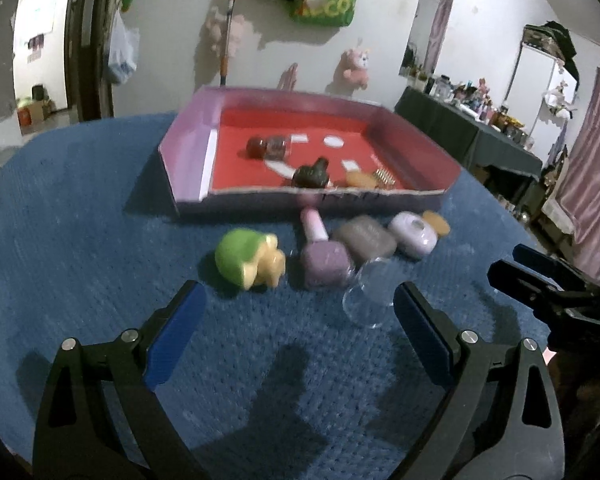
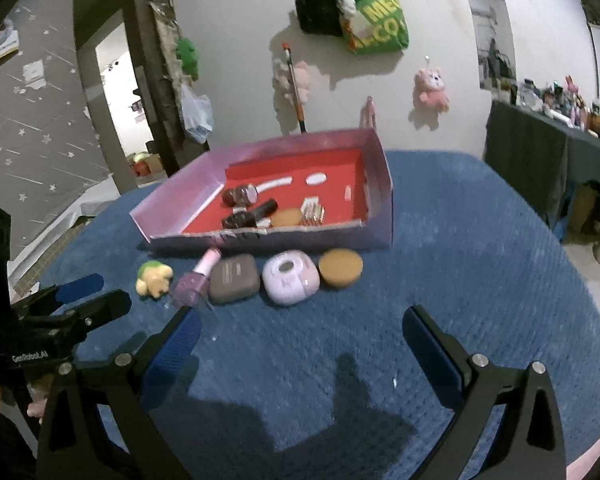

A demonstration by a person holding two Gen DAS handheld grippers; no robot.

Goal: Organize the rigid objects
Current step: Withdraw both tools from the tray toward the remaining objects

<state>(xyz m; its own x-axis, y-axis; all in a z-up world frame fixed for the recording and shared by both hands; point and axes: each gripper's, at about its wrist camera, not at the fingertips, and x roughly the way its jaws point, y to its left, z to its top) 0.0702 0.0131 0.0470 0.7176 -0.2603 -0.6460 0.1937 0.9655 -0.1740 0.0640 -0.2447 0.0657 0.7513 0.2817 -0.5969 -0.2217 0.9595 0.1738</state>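
Note:
A row of small things lies on the blue cloth in front of a pink box with a red floor point(image 1: 188, 160) point(image 2: 380, 184). From the left they are a green and yellow turtle toy point(image 1: 248, 260) point(image 2: 154, 278), a purple nail polish bottle point(image 1: 324, 258) point(image 2: 198, 280), a grey-brown case point(image 1: 364, 240) point(image 2: 234, 278), a lilac case point(image 1: 412, 234) point(image 2: 290, 282) and an orange disc point(image 1: 436, 220) point(image 2: 340, 268). A clear dome point(image 1: 370, 296) lies nearest my left gripper point(image 1: 300, 296) point(image 2: 100, 296). That gripper is open and holds nothing. My right gripper point(image 2: 302, 320) point(image 1: 512, 264) is also open and holds nothing, just short of the row.
Inside the box lie dark red jars point(image 1: 266, 147), a dark bottle point(image 1: 310, 174), an orange disc point(image 2: 286, 217) and a metal clip point(image 2: 314, 212). A dark-draped table point(image 1: 460, 132) crowded with items stands at the right. Plush toys and bags hang on the back wall.

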